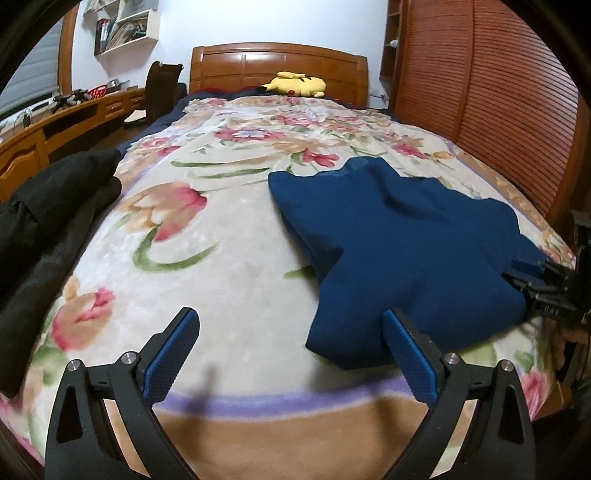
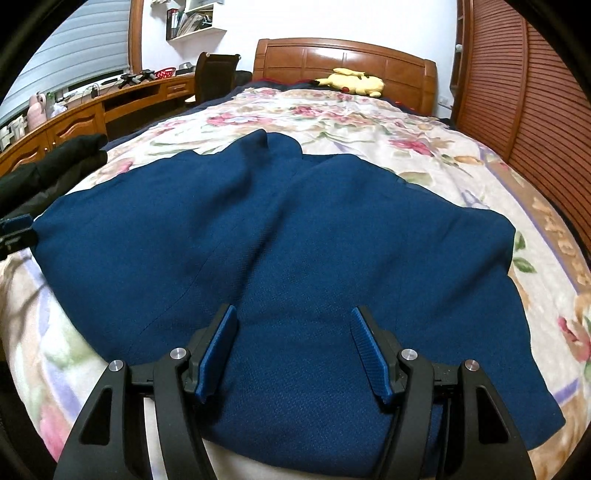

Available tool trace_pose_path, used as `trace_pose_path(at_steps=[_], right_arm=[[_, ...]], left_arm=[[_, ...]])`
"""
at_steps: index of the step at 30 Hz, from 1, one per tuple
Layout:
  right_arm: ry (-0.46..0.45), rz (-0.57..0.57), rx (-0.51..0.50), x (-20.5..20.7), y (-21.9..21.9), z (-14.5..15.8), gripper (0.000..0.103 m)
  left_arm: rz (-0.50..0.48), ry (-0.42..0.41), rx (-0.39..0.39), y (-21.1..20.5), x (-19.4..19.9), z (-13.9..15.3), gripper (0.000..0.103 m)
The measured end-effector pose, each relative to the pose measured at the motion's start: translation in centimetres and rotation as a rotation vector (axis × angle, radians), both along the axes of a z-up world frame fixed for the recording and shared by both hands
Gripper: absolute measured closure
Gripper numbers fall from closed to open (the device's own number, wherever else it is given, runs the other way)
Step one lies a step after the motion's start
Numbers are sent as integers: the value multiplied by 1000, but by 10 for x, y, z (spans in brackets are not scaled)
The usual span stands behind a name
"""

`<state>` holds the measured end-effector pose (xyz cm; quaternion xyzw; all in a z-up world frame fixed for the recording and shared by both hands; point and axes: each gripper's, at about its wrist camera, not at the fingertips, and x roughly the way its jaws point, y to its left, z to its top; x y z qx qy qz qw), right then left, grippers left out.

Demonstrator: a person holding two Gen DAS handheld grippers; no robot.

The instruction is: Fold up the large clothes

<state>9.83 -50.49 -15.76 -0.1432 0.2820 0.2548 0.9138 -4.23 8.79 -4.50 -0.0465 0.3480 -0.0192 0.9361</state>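
The blue garment [image 2: 280, 236] lies spread on the bed [image 1: 229, 229], directly beneath the right tool [image 2: 293, 314]. The left tool [image 1: 291, 317] hovers beside its near corner. Both tools stand spread, pinching nothing, probably poised to take the hem for a fold.

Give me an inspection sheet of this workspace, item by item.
Surface: bed with floral blanket, soft, wrinkled.
Job's things: blue garment spread flat on the blanket, right half of the bed in the left view.
Clutter: black clothes piled at the bed's left edge; yellow plush by the headboard.
Grippers: left tongs open, over the blanket beside the garment's near corner; right tongs open, over the garment's near edge, nothing pinched.
Cables: nothing seen.
Surroundings: wooden desk and chair on the left, wall shelf, slatted wardrobe on the right.
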Motion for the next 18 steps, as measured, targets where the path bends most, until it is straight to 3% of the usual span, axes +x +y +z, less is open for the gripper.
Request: trace_pose_path(at_steps=[18], right_arm=[[-22, -18, 8, -10, -6, 1, 37]], left_arm=[[-42, 84, -19, -28, 29, -22, 6]])
